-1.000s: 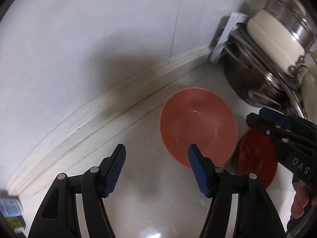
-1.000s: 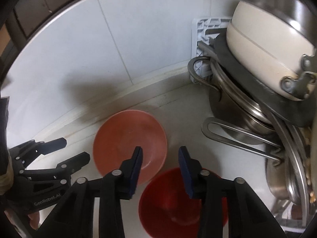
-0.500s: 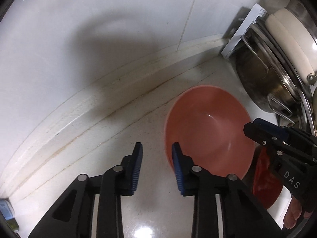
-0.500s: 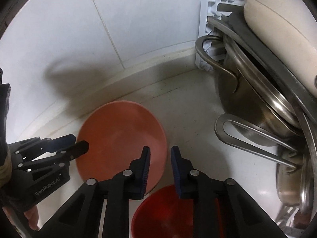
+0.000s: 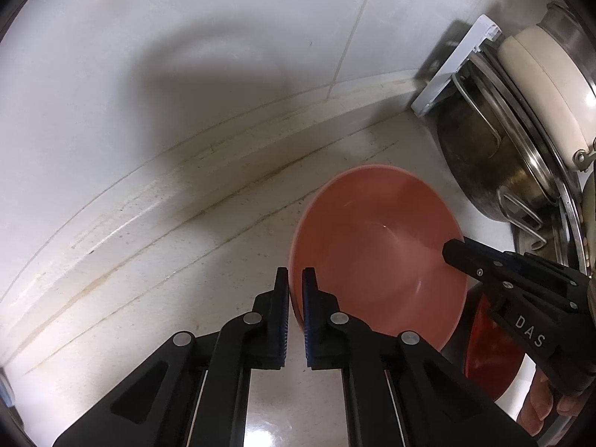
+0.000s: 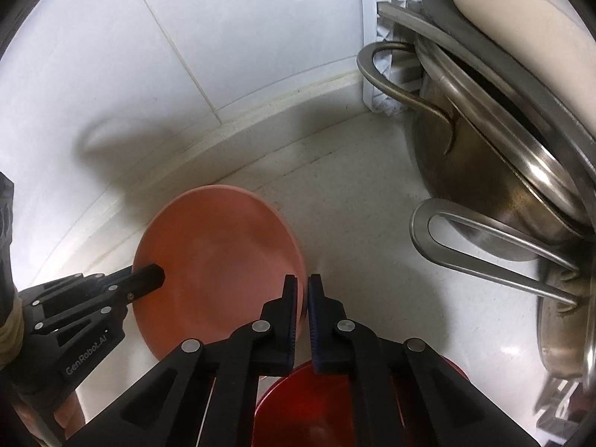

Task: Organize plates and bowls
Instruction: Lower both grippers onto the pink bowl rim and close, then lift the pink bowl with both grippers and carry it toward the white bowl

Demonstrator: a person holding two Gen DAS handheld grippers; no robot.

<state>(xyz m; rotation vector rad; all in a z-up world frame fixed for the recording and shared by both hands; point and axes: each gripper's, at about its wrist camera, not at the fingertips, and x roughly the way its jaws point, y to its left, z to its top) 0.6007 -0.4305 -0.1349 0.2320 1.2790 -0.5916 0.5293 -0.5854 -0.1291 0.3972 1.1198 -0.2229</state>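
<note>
A pink bowl (image 5: 380,246) (image 6: 219,246) sits over the pale counter near the wall. My left gripper (image 5: 295,290) is shut on its left rim, which runs between the blue pads. My right gripper (image 6: 302,298) is shut on the opposite rim. Each gripper shows in the other's view: the right gripper (image 5: 452,251) at the bowl's right edge, the left gripper (image 6: 149,275) at its left edge. A darker red bowl (image 5: 488,357) (image 6: 305,402) lies nearer me, partly hidden under the pink bowl and my right gripper's arms.
Stacked steel pots (image 5: 480,156) (image 6: 465,171) with loop handles (image 6: 484,246) crowd the right side, with a cream pot (image 5: 536,85) on top. A white rack (image 5: 450,67) leans in the corner. The tiled wall (image 5: 223,56) is close behind. Bare counter (image 5: 167,279) lies left.
Both grippers went from open to shut, each clamping a side of the pink bowl's rim. Both moved forward toward the wall.
</note>
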